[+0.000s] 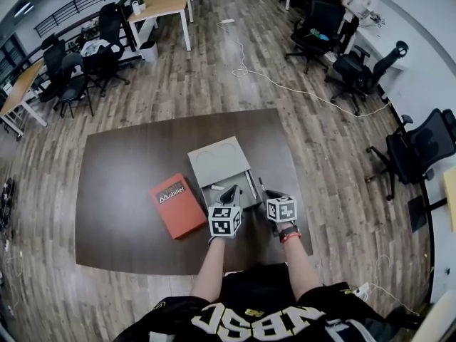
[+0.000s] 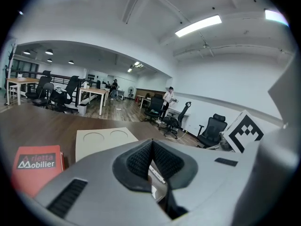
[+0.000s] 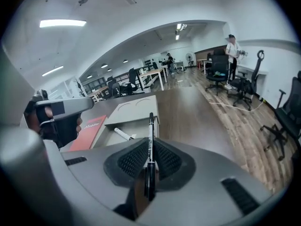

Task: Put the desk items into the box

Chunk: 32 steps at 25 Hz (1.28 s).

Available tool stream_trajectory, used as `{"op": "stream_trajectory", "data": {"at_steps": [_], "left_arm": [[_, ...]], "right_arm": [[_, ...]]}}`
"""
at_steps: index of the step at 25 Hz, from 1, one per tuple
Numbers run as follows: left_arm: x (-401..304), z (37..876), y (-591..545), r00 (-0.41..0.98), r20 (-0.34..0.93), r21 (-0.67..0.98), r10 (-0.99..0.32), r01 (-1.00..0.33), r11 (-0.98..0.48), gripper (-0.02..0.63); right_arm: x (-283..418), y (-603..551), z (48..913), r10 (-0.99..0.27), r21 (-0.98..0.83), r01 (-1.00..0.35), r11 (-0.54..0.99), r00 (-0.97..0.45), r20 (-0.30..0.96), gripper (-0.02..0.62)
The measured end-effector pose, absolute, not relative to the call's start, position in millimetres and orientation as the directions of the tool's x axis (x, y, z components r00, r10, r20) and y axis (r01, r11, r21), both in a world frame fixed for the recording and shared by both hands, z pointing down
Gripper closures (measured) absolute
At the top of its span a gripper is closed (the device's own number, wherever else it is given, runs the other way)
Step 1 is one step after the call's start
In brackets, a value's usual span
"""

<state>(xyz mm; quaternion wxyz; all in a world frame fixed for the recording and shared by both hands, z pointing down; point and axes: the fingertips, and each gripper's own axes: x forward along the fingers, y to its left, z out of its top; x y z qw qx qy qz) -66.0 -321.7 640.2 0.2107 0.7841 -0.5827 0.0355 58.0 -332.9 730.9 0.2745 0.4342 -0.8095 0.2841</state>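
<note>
Where a dark brown counter [image 1: 121, 212] stands on a wood-plank floor [image 1: 214, 77], the room around it is an open office with pale desks [image 1: 160, 6] and black swivel chairs [image 1: 313, 23]. One grey box [image 1: 214, 164] lies open near the counter's front edge. One red book [image 1: 177, 205] lies just beside it on the left. One white marker [image 3: 123, 134] lies inside the box. The right gripper [image 3: 150, 145] has its jaws pinching one black pen [image 3: 150, 126] near the box's right side. The left gripper [image 2: 151, 149] has its jaws pressed together with nothing between them.
</note>
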Motion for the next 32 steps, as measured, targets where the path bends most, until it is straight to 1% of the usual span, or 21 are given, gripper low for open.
{"op": "stream_trajectory", "data": {"at_steps": [13, 22, 28, 32], "left_arm": [[-119.2, 659.7, -311.7, 0.19, 0.355, 0.295, -0.915, -0.952, -0.083, 0.592], [-150.8, 679.5, -302.7, 0.112, 0.383, 0.319, -0.917, -0.948, 0.017, 0.592], [-166.3, 694.8, -287.5, 0.067, 0.427, 0.327, -0.902, -0.941, 0.085, 0.592], [-175.4, 702.3, -280.8, 0.046, 0.444, 0.326, -0.895, -0.938, 0.113, 0.592]], "right_arm": [[-18.4, -333.6, 748.3, -0.41, -0.213, -0.727, 0.653, -0.576, 0.707, 0.545], [-59.8, -340.3, 762.1, -0.338, -0.117, -0.607, 0.786, -0.58, 0.741, 0.545], [-80.3, -333.1, 774.1, -0.261, -0.094, -0.508, 0.856, -0.583, 0.769, 0.545], [-97.7, -320.1, 782.7, -0.198, -0.087, -0.415, 0.906, -0.594, 0.78, 0.545]]}}
